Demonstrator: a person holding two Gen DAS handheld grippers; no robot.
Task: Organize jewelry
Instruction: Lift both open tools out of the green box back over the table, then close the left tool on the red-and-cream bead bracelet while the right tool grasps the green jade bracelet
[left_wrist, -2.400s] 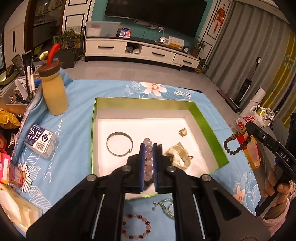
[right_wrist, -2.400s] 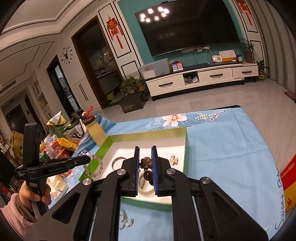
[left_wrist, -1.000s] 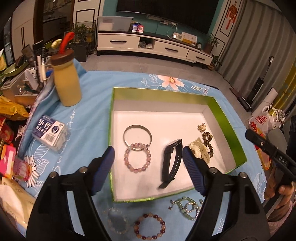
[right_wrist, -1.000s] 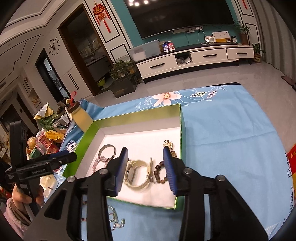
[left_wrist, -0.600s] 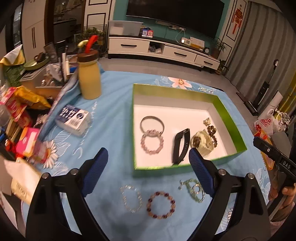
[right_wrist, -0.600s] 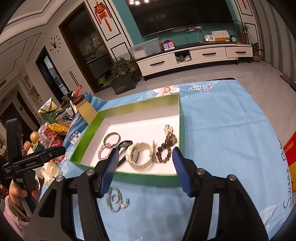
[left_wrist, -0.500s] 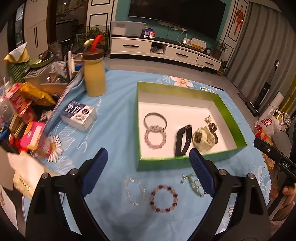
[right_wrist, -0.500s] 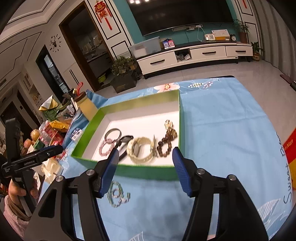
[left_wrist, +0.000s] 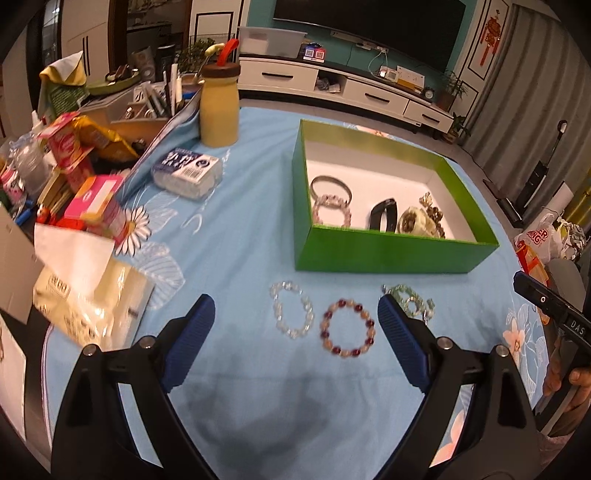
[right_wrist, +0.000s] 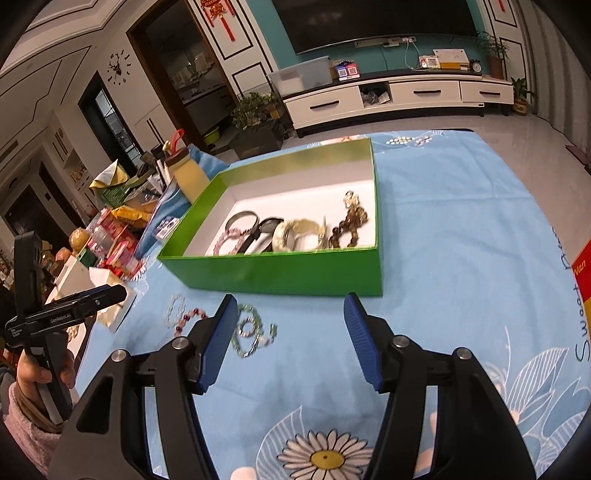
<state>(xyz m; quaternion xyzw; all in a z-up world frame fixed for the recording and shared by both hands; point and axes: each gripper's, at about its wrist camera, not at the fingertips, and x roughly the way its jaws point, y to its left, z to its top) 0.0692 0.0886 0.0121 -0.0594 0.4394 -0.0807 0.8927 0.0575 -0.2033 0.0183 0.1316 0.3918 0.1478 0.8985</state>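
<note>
Here | tablecloth (right_wrist: 461, 229): "Sweet" | right gripper (left_wrist: 554, 314): "DAS" | bag (left_wrist: 537, 236): "BURGER KING" partly readable

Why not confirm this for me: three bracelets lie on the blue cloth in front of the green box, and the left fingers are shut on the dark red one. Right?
Not quite. The left gripper is open and holds nothing; the dark red bracelet lies free on the blue cloth between its fingers, as the left wrist view shows. The clear bracelet and the green bracelet do lie there too, in front of the green box.
</note>
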